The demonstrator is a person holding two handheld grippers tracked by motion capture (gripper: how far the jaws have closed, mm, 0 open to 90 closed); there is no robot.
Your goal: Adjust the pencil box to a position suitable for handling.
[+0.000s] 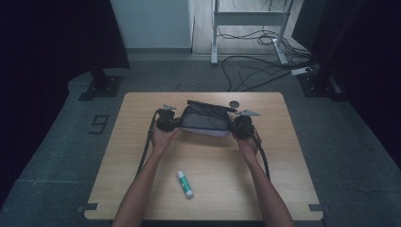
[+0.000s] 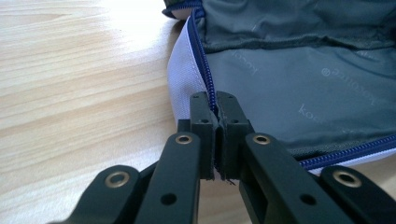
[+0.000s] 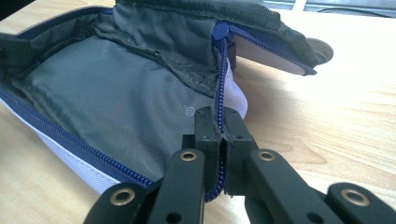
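Pouch [image 1: 204, 122] lies unzipped mid-desk [image 1: 142, 156], grey lining bare, seemingly empty; its printed logo is too blurred to read. Left tongs [image 2: 215, 105] and right tongs [image 3: 218, 122] each pinch its blue zipper edge [image 3: 221, 74].

- Light wooden table [image 1: 213, 198], rectangular, black brackets at near corners.
- Open grey pouch [image 1: 206, 122] toward far middle, whether resting on the tabletop unclear.
- Glue stick [image 1: 185, 183] lying near front centre.
- Small dark round disc [image 1: 234, 103] at far edge.

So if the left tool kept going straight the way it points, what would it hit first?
The left tool, shut on the pouch's zipper edge, would probably run into the pouch's grey lining first.
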